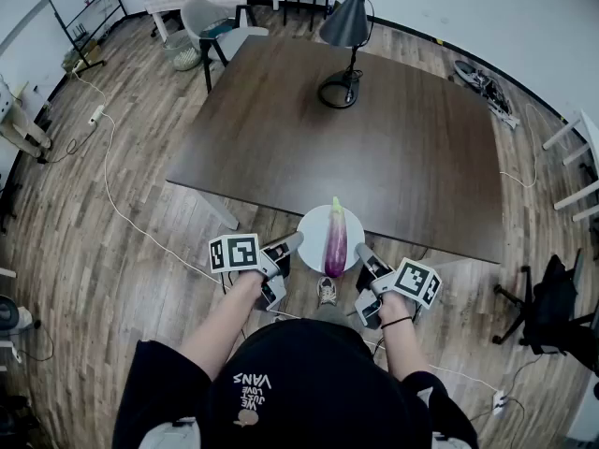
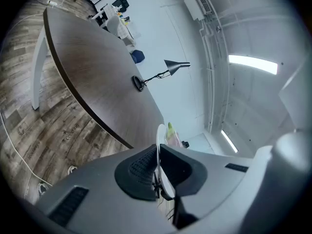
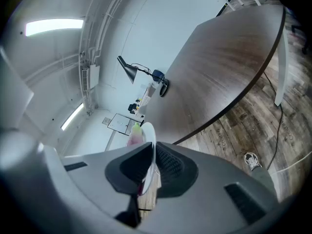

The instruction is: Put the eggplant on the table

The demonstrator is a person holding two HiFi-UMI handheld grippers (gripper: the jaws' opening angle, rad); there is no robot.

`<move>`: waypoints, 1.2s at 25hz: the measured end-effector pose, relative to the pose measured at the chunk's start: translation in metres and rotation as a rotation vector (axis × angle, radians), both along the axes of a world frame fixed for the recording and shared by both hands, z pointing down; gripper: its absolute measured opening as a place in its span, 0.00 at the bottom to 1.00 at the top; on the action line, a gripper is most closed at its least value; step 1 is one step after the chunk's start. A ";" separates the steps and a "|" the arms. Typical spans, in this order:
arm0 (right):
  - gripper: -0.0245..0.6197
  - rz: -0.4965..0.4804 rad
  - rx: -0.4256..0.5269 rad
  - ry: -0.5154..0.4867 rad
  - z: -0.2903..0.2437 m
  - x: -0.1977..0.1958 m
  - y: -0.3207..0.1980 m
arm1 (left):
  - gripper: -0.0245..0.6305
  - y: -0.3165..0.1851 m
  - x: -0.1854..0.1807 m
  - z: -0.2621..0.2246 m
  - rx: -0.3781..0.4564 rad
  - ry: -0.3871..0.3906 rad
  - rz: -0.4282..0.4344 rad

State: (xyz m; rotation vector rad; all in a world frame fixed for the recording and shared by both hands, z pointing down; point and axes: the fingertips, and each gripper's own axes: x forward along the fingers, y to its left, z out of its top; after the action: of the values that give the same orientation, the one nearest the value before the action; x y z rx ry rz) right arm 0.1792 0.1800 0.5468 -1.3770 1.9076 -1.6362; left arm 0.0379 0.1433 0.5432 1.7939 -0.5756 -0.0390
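A purple eggplant (image 1: 335, 239) with a green stem lies on a white plate (image 1: 311, 226), held in the air just before the near edge of the dark brown table (image 1: 374, 138). My left gripper (image 1: 298, 242) is shut on the plate's left rim, and my right gripper (image 1: 360, 251) is shut on its right rim. In the left gripper view the plate (image 2: 160, 139) stands edge-on between the pads, with the eggplant's green tip (image 2: 170, 128) beyond. The right gripper view shows the plate (image 3: 150, 136) pinched the same way, with the eggplant (image 3: 135, 134) to its left.
A black desk lamp (image 1: 344, 36) stands on the far part of the table. A grey chair (image 1: 217, 31) sits at the table's far left corner, another table behind it. Cables run across the wooden floor (image 1: 112, 204). A black chair (image 1: 547, 302) is at the right.
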 end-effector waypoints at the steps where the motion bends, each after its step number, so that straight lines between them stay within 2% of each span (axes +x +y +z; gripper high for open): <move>1: 0.09 -0.002 0.000 0.002 0.000 0.000 0.000 | 0.07 0.001 0.000 0.001 -0.002 0.000 -0.001; 19: 0.09 -0.001 -0.001 0.001 0.002 0.003 -0.007 | 0.07 -0.005 0.003 0.001 -0.008 0.003 -0.001; 30: 0.09 -0.103 0.000 0.000 0.001 0.003 -0.051 | 0.07 -0.036 0.001 0.001 -0.007 0.006 -0.095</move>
State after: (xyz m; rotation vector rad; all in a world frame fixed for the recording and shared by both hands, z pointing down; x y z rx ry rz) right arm 0.1825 0.1286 0.5482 -1.2987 2.0090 -1.6824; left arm 0.0390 0.1078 0.5442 1.7585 -0.6563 -0.1075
